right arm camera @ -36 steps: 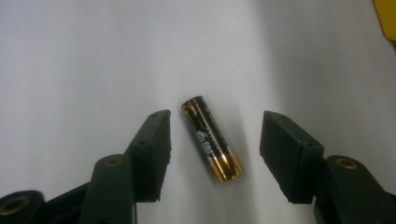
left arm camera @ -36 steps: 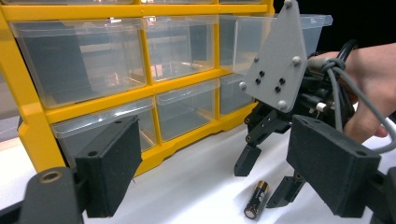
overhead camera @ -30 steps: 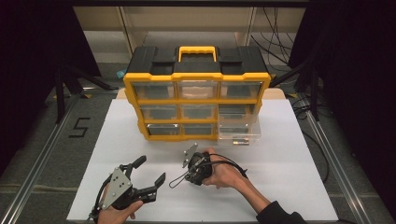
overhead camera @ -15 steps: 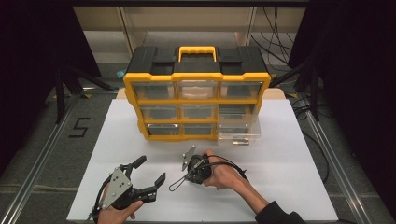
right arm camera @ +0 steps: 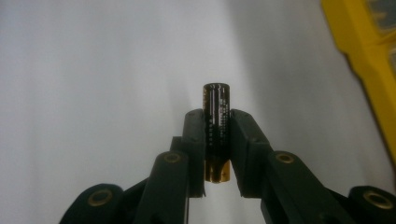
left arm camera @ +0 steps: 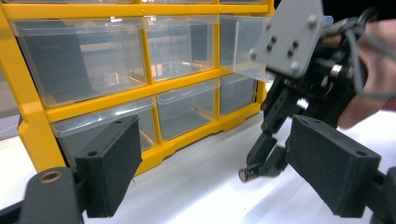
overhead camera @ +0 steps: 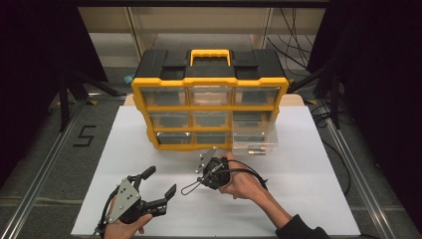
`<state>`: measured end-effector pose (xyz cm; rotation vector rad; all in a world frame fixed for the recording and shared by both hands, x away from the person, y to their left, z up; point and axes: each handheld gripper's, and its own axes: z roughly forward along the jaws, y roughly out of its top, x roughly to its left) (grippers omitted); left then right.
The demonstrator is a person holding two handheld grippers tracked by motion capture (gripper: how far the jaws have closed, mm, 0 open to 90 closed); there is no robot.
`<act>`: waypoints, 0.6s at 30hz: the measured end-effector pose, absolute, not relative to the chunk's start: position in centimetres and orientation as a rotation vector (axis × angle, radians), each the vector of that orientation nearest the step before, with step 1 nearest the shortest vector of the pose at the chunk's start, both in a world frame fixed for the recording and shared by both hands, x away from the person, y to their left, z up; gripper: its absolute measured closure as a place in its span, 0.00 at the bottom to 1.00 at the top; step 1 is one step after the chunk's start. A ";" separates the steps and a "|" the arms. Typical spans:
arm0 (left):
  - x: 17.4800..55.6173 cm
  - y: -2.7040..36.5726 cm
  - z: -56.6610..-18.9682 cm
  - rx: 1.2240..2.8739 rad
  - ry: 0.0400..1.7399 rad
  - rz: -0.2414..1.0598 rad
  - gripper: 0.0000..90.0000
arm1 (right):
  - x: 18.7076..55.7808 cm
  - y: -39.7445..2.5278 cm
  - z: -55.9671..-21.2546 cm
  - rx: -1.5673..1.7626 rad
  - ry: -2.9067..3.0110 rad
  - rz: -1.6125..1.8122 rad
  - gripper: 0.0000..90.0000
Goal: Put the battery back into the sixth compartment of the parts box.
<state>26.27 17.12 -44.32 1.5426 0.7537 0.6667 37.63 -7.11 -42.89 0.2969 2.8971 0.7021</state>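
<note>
High view, right hand: the person's right hand (overhead camera: 239, 181) reaches in from the lower right, forearm angled up and to the left, wrapped around the right hand-held gripper (overhead camera: 201, 167), which sits just in front of the cabinet with its grey plate turned up and left.
High view, left hand: the left hand (overhead camera: 124, 226) comes in at the bottom edge and holds the left hand-held gripper (overhead camera: 160, 181) low over the white surface (overhead camera: 308, 199), pointing up and to the right toward the other tool.
Right hand-held gripper state: in the right gripper view the jaws are closed on a battery (right arm camera: 216, 126), a small dark cylinder with a gold-coloured end, held lengthwise between the pads so its far end pokes out past the tips.
Left hand-held gripper state: in the left gripper view the two black jaws stand wide apart with nothing between them.
Battery location: in the left gripper view it is pinched at the right tool's tips, close above the surface, in front of the cabinet's lower right corner.
Drawer cabinet: yellow and black drawer cabinet (overhead camera: 209, 74) with clear drawers and a yellow handle stands at the back of the surface; the bottom right drawer (overhead camera: 255, 142) is pulled out.
Writing: a black "5" (overhead camera: 84, 135) is marked on the floor to the left of the surface; the print on the battery is too small to read.
</note>
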 end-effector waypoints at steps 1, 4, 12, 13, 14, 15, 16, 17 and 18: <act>26.2 17.1 -44.3 1.546 0.758 0.667 0.19 | 37.5 -7.2 -42.5 0.308 2.883 0.721 0.85; 26.3 17.2 -44.3 1.548 0.755 0.668 0.19 | 37.4 -7.5 -41.7 0.306 2.857 0.746 0.85; 26.3 17.1 -44.3 1.540 0.758 0.666 0.19 | 37.1 -8.4 -39.8 0.330 2.792 0.824 0.85; 26.3 17.2 -44.3 1.540 0.758 0.667 0.19 | 37.0 -8.5 -39.6 0.329 2.786 0.830 0.85; 26.3 17.2 -44.3 1.548 0.757 0.670 0.19 | 37.0 -8.6 -39.4 0.333 2.781 0.839 0.85; 26.2 17.1 -44.3 1.540 0.762 0.665 0.19 | 37.0 -8.7 -39.2 0.340 2.779 0.850 0.85; 26.2 17.2 -44.3 1.542 0.761 0.666 0.19 | 36.9 -8.8 -39.0 0.347 2.770 0.856 0.85; 26.3 17.1 -44.3 1.537 0.758 0.666 0.19 | 36.9 -9.0 -38.7 0.354 2.759 0.867 0.85; 26.3 17.2 -44.3 1.539 0.758 0.667 0.19 | 36.9 -9.1 -38.5 0.352 2.750 0.872 0.85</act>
